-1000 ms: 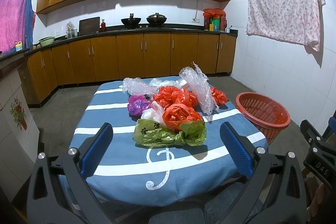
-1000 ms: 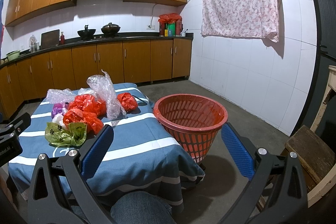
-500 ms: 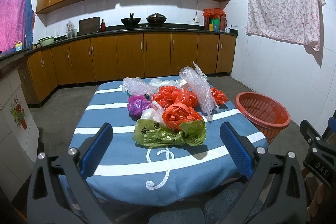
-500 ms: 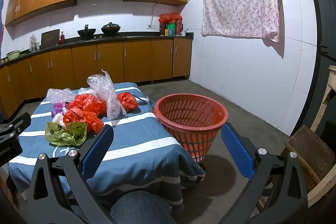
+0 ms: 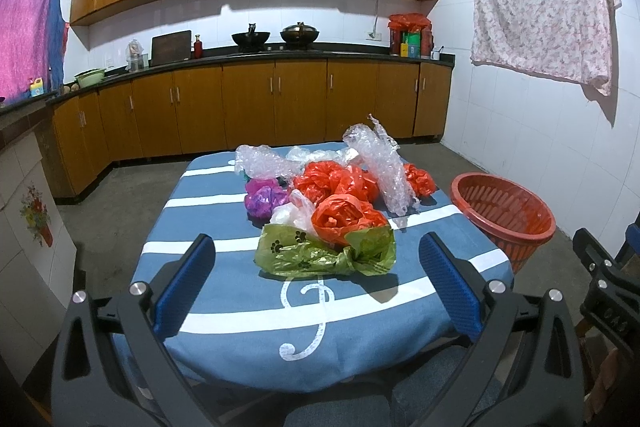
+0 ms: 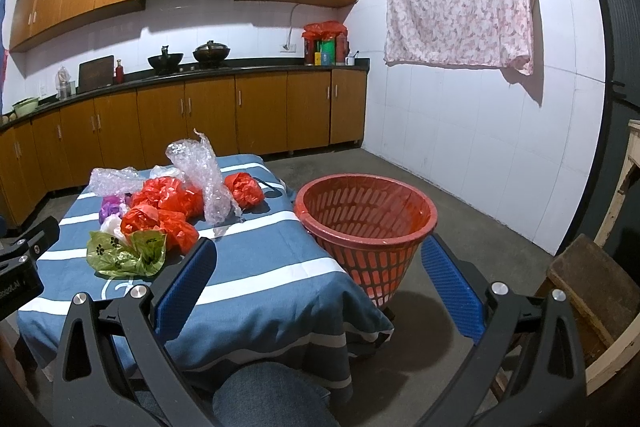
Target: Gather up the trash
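Bare striped tabletop [image 5: 248,311] is lying open along the near edge and down the left side. A heap of crumpled bags [image 5: 332,211] is crowding the middle and far half, while the red basket [image 6: 366,223] is standing on the floor just off the right edge.

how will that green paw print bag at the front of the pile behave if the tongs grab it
The green paw-print bag is thin, crumpled film, so it is probably floppy and very light. It may slip unless pinched at its knotted bunch. The red bag resting against it could shift too.
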Action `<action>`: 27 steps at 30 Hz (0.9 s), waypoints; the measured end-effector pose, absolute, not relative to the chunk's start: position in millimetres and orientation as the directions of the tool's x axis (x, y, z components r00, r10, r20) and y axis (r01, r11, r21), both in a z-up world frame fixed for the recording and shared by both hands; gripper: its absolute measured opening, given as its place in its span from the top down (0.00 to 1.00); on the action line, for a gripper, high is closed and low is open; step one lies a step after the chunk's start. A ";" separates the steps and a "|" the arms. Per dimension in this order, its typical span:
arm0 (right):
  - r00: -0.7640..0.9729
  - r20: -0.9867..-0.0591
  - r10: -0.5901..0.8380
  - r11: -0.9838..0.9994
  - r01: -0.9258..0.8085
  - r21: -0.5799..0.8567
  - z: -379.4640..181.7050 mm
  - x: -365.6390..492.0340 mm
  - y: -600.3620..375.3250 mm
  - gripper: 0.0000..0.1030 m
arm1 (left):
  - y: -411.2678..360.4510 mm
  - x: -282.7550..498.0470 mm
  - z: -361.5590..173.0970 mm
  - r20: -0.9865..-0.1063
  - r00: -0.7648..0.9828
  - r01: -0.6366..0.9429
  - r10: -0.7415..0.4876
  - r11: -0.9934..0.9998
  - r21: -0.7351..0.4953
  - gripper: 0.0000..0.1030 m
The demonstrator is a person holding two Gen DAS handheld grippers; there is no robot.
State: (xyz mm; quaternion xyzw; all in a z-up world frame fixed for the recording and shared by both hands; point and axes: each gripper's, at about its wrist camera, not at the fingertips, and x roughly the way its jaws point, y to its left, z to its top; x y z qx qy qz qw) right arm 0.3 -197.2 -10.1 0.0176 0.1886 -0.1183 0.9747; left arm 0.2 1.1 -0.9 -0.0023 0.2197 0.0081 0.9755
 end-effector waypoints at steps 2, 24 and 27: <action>0.902 -0.379 -0.207 0.975 0.223 -0.001 -14.1 2.8 -198.3 0.02 | 3.7 0.2 -3.1 -0.431 0.902 -0.025 0.021 1.000 -0.003 0.04; 0.892 -0.452 0.010 0.997 0.028 0.078 -13.6 133.7 -172.8 0.21 | 81.8 63.6 -39.1 -0.494 0.855 -0.191 0.156 0.981 -0.020 0.04; 0.875 -0.482 0.044 0.998 -0.015 0.065 -17.7 164.3 -160.9 0.31 | 90.0 80.4 -38.1 -0.499 0.852 -0.202 0.157 0.979 -0.037 0.04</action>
